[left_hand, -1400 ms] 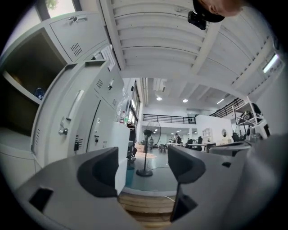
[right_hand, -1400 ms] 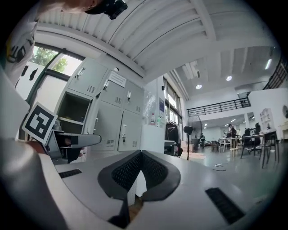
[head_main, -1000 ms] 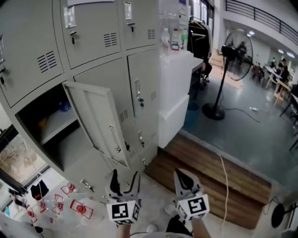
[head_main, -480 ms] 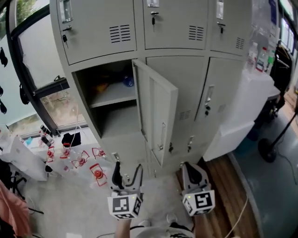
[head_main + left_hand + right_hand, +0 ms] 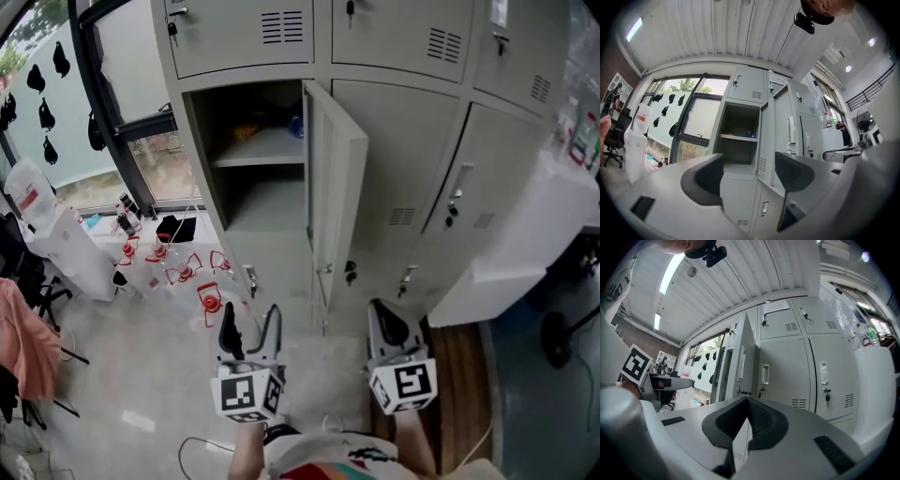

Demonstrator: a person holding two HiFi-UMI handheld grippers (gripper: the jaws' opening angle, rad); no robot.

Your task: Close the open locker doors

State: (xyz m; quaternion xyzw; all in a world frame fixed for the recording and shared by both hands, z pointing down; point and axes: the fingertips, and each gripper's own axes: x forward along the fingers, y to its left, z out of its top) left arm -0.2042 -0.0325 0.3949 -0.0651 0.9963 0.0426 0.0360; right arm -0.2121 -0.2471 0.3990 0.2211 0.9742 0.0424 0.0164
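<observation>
One locker door stands open, with both tongs held low before it.
The open locker door [image 5: 336, 187] juts out at the upper centre of the head view, well apart from both; the left tongs [image 5: 249, 330] are spread and empty, the right tongs [image 5: 386, 323] pressed together on nothing.

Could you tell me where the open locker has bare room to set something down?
The lower compartment under the shelf looks bare. The shelf's back holds an orange thing and a blue thing; its front is free.
</observation>
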